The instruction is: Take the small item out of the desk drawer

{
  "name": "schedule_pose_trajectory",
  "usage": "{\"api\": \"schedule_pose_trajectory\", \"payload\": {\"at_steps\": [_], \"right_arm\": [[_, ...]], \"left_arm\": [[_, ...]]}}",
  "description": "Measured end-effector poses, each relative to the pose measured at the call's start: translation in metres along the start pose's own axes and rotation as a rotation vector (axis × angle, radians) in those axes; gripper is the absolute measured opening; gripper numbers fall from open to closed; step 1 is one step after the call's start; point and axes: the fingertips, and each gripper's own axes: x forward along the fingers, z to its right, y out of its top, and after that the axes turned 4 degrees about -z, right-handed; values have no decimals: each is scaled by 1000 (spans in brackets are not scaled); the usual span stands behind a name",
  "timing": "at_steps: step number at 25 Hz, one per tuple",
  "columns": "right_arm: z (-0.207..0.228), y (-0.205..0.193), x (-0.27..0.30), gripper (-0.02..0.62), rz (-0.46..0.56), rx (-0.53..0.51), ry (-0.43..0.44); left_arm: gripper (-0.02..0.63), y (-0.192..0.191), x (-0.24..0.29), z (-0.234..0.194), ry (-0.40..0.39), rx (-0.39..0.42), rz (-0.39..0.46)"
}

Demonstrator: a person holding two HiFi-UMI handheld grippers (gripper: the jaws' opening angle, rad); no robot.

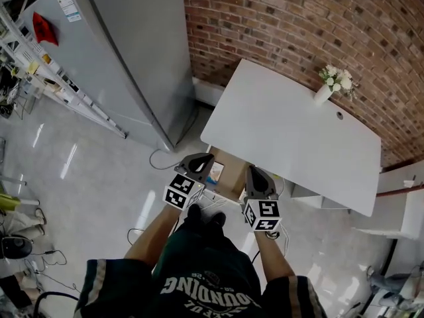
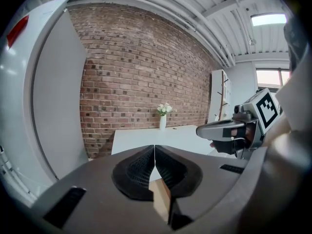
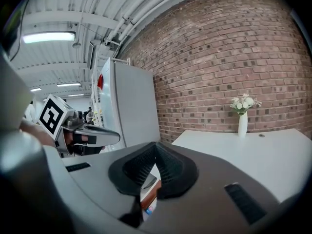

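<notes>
An open drawer (image 1: 228, 177) with a brown inside juts from the near edge of the white desk (image 1: 291, 138). A small blue-and-white item (image 1: 215, 172) lies at its left end. My left gripper (image 1: 204, 159) hovers over the drawer's left side, jaws shut and empty. My right gripper (image 1: 256, 175) hangs over the drawer's right side, also shut with nothing in it. In the left gripper view the pads (image 2: 146, 167) meet, with a strip of brown drawer (image 2: 161, 199) showing below. In the right gripper view the pads (image 3: 165, 167) touch too.
A tall grey fridge (image 1: 126, 52) stands left of the desk against the brick wall (image 1: 298, 18). A white vase of flowers (image 1: 324, 93) sits at the desk's far edge. Cables (image 1: 159, 161) trail on the floor. A metal rack (image 1: 40, 78) lines the left, and a white cabinet (image 1: 397, 211) stands at the right.
</notes>
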Motion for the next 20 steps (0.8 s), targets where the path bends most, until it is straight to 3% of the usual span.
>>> {"api": "schedule_pose_trajectory", "payload": {"at_steps": [20], "right_arm": [[9,11,21,24,1,-23,15]], "left_arm": [[16,7,22,-13,2,-11,6]]}}
